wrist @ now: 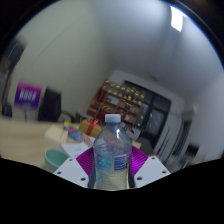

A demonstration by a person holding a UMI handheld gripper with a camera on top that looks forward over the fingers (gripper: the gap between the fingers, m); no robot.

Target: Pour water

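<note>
A: What sits closest to the lens?

B: The gripper (112,172) itself; its two pale fingers (72,168) rise from below, each with a magenta pad (87,160) on the inner face; between them stands a clear plastic water bottle (112,155) with a white cap, upright, its label a pale blue band around the middle.

A: Are the jaws clamped on it?

B: The pads lie right against the bottle's sides, left and right, with no gap that I can see; so I read them as pressed closed on the bottle.

A: And around it?

B: A table (30,135) runs off to the left; a teal cup (54,157) stands on it just beside the left finger; small colourful items lie further back, too blurred to name. Beyond the bottle, shelves (118,103) hold red and yellow packages; a purple sign (29,96) hangs on the far left wall; a ceiling light (177,18) glows overhead.
</note>
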